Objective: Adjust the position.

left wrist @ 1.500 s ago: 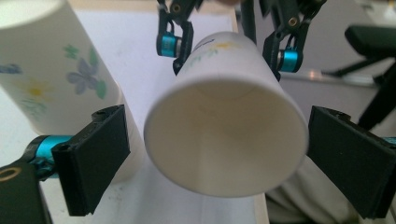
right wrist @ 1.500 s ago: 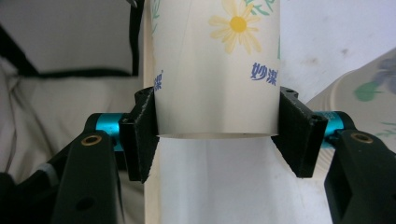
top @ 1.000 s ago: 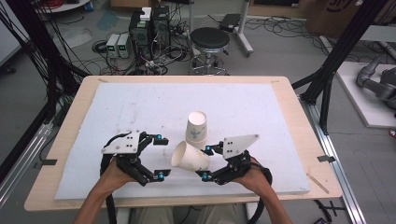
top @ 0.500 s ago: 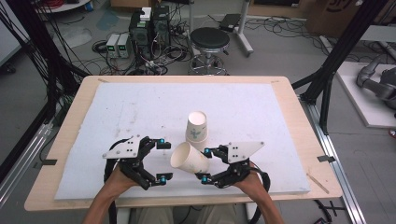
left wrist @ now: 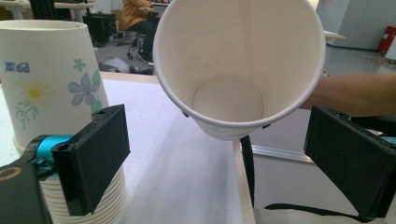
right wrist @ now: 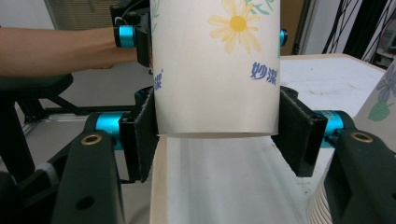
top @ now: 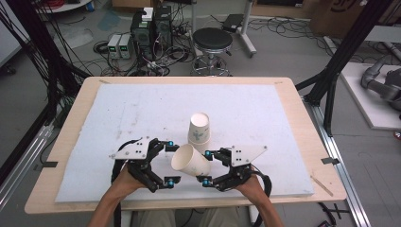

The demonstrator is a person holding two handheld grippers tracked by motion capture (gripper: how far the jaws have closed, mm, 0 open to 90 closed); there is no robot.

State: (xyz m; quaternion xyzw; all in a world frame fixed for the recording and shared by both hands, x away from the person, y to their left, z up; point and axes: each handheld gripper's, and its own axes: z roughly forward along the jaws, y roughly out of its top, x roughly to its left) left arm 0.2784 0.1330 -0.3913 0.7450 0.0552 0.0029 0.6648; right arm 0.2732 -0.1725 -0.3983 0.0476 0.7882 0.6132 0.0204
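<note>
Paper cup (top: 190, 161) stays clamped in right tool (top: 206, 167), unmoved; left tool (top: 169, 162) wide, shifted slightly nearer.

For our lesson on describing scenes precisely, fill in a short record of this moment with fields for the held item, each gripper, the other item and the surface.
held item: paper cup, lying on its side off the table, mouth toward the left gripper
right gripper: shut on the paper cup near its base
left gripper: open, jaws either side of the cup's mouth, not touching it
other item: stack of cups, upside down, just behind the held cup
surface: white mat on a wooden table
</note>
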